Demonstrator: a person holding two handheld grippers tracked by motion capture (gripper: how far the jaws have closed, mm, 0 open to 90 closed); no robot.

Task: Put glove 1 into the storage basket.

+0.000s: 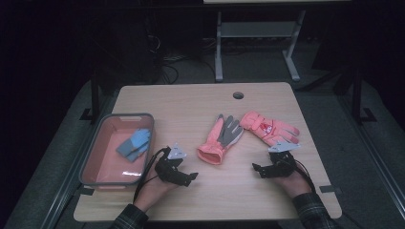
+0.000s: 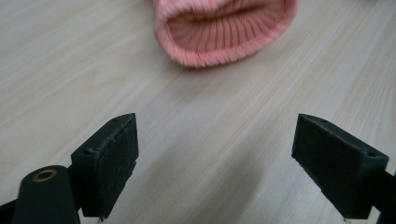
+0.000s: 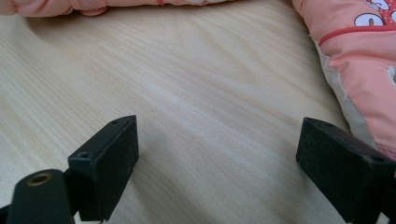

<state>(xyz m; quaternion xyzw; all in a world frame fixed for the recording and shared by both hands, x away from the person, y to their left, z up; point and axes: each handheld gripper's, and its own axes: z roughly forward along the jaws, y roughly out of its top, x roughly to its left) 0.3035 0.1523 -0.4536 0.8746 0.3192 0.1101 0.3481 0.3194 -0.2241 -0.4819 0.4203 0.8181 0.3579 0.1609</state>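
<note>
Your left gripper [image 1: 185,177] rests low on the table [image 1: 200,100] with jaws spread wide, aimed at the ribbed cuff of the pink-and-grey glove [image 1: 220,139], likely lining up a pinch. Your right gripper [image 1: 261,170], spread too, sits right of that glove, just below the pink padded glove [image 1: 268,128]. The bin [image 1: 90,162] left of the glove already holds a blue glove [image 1: 134,144].

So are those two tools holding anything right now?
No. The left tool is open over bare table, short of the glove cuff. The right tool is open too, beside the pink glove.
</note>
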